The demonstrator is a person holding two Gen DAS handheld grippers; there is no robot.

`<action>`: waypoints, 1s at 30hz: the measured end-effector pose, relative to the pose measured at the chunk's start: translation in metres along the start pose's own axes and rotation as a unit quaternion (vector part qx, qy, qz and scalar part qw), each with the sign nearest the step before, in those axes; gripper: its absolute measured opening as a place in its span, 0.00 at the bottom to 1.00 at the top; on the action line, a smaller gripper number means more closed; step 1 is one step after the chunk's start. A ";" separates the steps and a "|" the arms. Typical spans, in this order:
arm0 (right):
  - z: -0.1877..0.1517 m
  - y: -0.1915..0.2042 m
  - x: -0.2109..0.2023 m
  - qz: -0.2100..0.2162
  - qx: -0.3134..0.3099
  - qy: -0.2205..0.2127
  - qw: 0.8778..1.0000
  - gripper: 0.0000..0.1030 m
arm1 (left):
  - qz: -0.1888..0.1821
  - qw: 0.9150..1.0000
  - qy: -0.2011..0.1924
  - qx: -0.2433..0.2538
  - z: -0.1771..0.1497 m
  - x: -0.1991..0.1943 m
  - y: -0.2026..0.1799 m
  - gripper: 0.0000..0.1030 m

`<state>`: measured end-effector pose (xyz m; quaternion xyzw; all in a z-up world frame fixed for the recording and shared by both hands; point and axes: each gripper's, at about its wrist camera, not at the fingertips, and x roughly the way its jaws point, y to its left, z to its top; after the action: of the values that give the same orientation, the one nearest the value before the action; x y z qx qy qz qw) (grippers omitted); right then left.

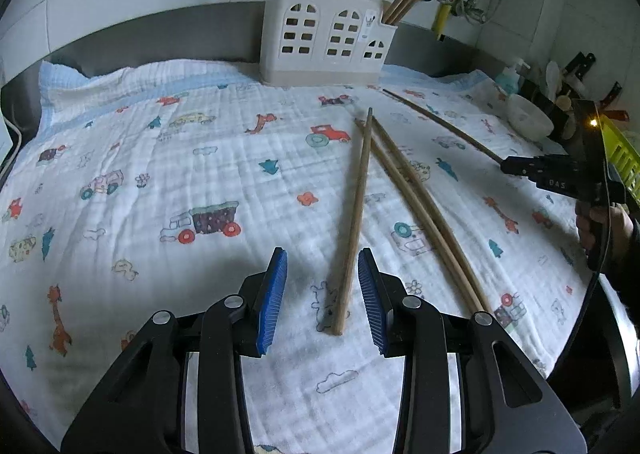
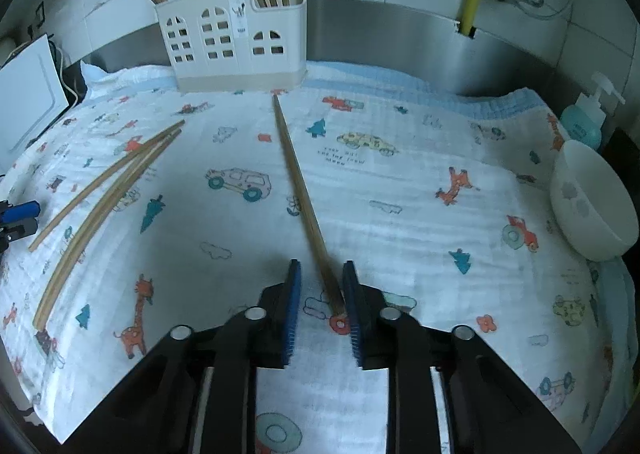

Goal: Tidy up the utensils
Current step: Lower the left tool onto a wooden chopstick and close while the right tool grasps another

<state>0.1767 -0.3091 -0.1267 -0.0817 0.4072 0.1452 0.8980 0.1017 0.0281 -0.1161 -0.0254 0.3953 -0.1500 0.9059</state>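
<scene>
You are at the pick-up step: both grippers gape, holding nothing. The left gripper [image 1: 322, 302] straddles a chopstick [image 1: 354, 221] mid-cloth; the right gripper [image 2: 320, 310] straddles another [image 2: 304, 193] pointing at the holder [image 2: 236, 49] by the counter's back edge. Next, close each squarely.

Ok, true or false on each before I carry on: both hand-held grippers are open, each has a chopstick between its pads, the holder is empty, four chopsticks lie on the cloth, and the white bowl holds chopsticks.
1. Both the left hand-held gripper and the right hand-held gripper are open. True.
2. Each has a chopstick between its pads. True: a single chopstick at the left, another chopstick at the right.
3. The holder is empty. False: chopsticks stand in it.
4. Four chopsticks lie on the cloth. True.
5. The white bowl holds chopsticks. False: none show in it.
</scene>
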 end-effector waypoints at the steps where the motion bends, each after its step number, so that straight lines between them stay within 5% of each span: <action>1: 0.000 0.000 0.000 0.000 0.000 0.000 1.000 0.16 | 0.001 1.000 0.001 0.001 -0.001 0.001 0.001 0.36; 16: -0.002 0.019 -0.031 0.019 0.005 -0.038 0.999 0.06 | 0.007 0.999 0.010 0.051 -0.011 0.008 -0.020 0.16; 27: 0.012 0.048 -0.084 0.046 -0.002 -0.107 0.993 0.06 | 0.005 0.998 0.017 0.062 -0.013 0.005 -0.026 0.16; 30: 0.016 0.054 -0.099 0.058 -0.002 -0.126 0.990 0.06 | 0.014 0.998 0.014 0.054 -0.012 0.004 -0.024 0.06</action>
<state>0.1084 -0.2735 -0.0433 -0.0411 0.2949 0.2068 0.9320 0.0893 0.0050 -0.1233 0.0314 0.4000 -0.1591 0.9021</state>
